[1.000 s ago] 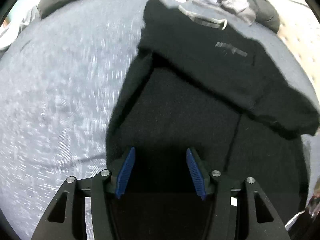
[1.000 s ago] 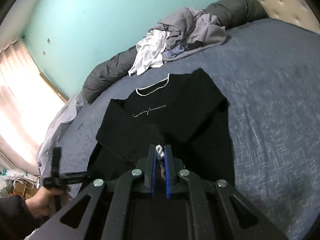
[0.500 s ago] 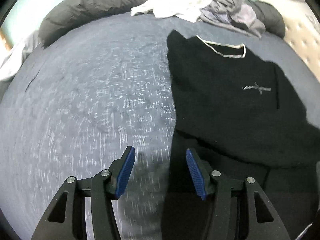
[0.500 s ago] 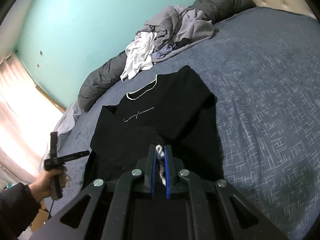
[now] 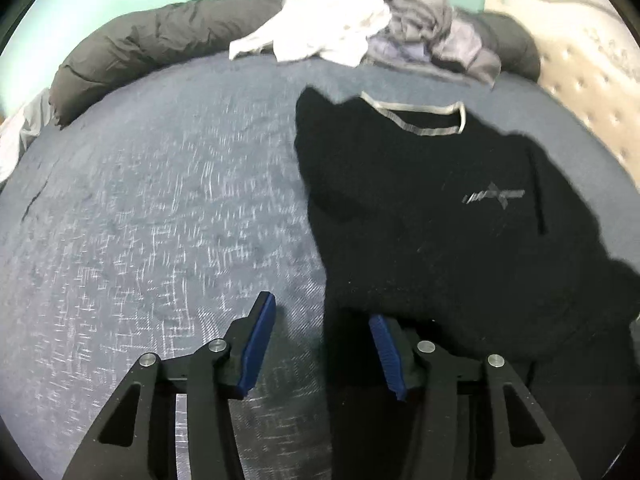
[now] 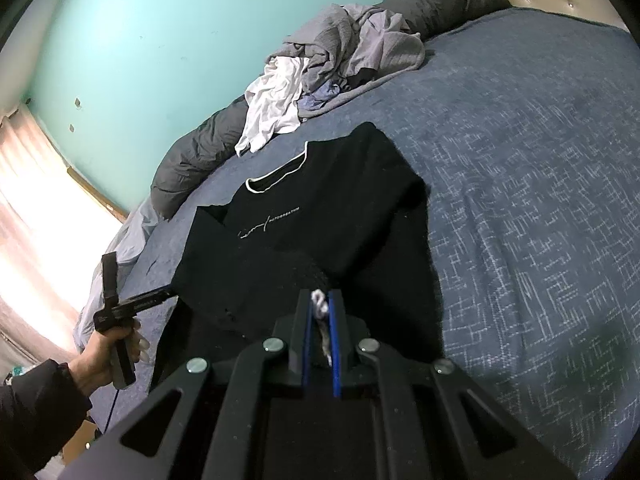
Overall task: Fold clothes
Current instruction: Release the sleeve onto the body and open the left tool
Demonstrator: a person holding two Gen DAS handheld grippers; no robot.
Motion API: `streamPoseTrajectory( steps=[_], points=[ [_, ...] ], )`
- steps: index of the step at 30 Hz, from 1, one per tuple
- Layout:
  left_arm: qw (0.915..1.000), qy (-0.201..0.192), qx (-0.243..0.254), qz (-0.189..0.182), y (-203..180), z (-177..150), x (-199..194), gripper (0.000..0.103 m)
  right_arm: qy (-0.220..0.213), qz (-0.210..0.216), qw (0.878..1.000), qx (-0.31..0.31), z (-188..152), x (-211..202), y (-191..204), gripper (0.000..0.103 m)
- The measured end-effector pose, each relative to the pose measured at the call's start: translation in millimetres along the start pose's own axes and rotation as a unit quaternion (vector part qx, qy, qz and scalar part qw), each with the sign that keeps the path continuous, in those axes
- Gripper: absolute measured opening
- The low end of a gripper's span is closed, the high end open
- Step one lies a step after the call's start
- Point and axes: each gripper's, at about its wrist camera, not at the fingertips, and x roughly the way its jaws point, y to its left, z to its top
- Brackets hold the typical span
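Note:
A black sweatshirt with a pale collar trim lies flat on the blue bedspread, one sleeve folded across its chest. My left gripper hovers over the sweatshirt's left edge, its jaws closing. The edge lies below the gap, and the blue pads touch nothing. In the right wrist view the same sweatshirt stretches ahead. My right gripper is shut on a bunched fold of it, and a white scrap shows between the pads. A hand holds the left gripper at the garment's left side.
A heap of grey and white clothes sits on a rolled dark duvet along the far edge of the bed. A tufted headboard rises at the right. A teal wall and a bright curtain lie beyond.
My left gripper has moved from over the sweatshirt's body to its left edge, with bedspread now under the left finger. Its jaws have narrowed slightly. The right gripper keeps its hold.

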Motion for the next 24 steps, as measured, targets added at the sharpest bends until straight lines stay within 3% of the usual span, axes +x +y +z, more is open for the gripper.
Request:
streamPoseTrajectory(
  steps=[7,16,18,20,24],
  points=[
    [0.9994,-0.021,-0.02,-0.019,6,7,-11,0.05,0.002,-0.001,1.0,0.002,-1,0,0,0.007],
    [0.9969,0.0,-0.074,-0.028,22,13,4,0.049,0.003,0.002,1.0,0.002,-2,0,0,0.007],
    [0.9975,0.006,-0.067,-0.02,22,11,6,0.04,0.006,0.003,1.0,0.002,-3,1,1,0.007],
    [0.9983,0.01,-0.057,-0.01,20,10,7,0.016,0.009,0.005,1.0,0.001,-3,3,3,0.007],
    [0.9983,0.008,-0.057,0.007,24,7,6,0.009,0.016,0.008,1.0,-0.016,-4,6,12,0.007]
  ],
)
